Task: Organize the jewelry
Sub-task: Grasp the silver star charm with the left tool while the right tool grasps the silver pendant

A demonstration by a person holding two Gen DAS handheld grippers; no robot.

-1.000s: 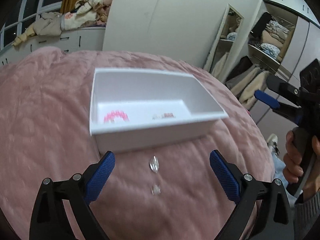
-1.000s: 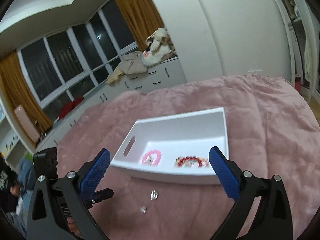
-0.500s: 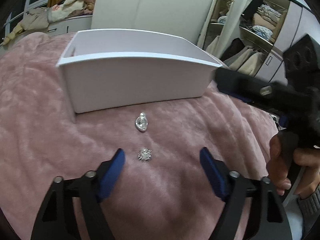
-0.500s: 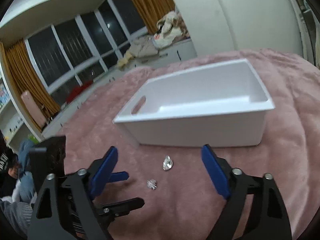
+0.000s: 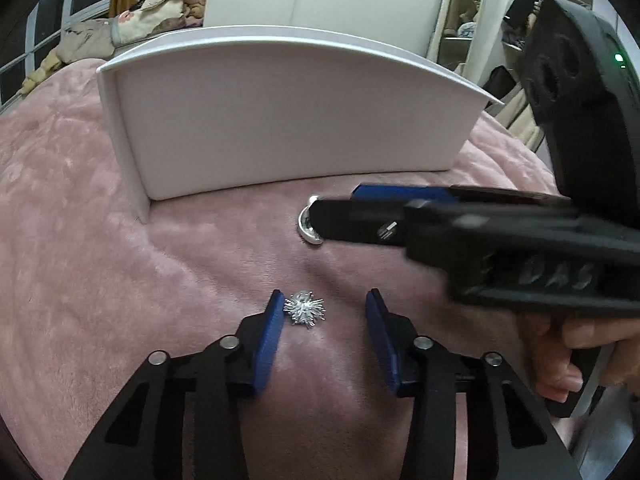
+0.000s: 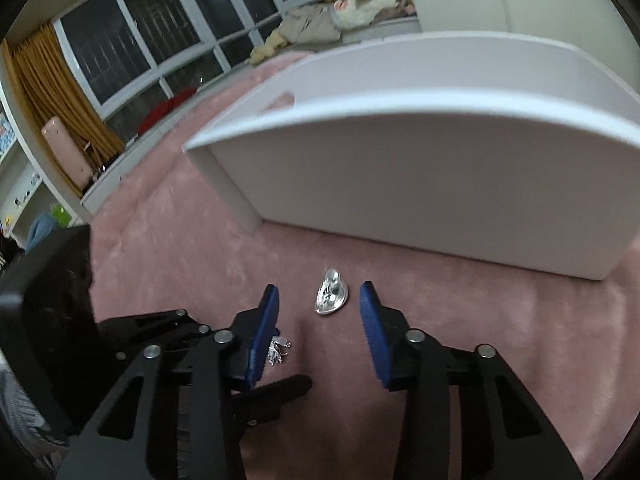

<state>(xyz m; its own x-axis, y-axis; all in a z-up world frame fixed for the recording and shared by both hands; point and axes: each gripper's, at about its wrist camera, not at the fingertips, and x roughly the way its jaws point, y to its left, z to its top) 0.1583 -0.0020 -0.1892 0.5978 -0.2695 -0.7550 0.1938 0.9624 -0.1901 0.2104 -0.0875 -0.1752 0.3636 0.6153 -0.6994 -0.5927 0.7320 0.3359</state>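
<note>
Spiky piece: a small silver starburst-shaped jewel (image 5: 305, 308) lies on the pink plush bedspread (image 5: 80, 264), in front of the near outer wall of the white rectangular open-topped bin (image 5: 288, 120); round in outline, so no long axis to speak of, spikes radiating all ways.
Teardrop piece: a shiny silver teardrop-shaped pendant (image 6: 331, 296) lies flat between the starburst and the bin wall; its long axis runs toward the bin, narrow tip nearest the wall, broad end toward the grippers.
Left gripper (image 5: 322, 304): blue-padded jaws partly spread and just been closing, straddling the starburst; the left pad is touching or just beside its spikes, the right pad clear of it, so nothing is pinched yet.
Right gripper (image 6: 318, 300): jaws likewise partly spread and just been closing, either side of the teardrop, neither pad seen pressing it.
Step in hand: both tools closing for a simultaneous pick-up, as I judge it.
Next move calls for: closing low against the soft fabric so the small pieces do not slip under the pads, then lifting over the bin's rim to drop them inside.
Surroundings: a person's hand (image 5: 560, 360) grips the right tool's handle.
</note>
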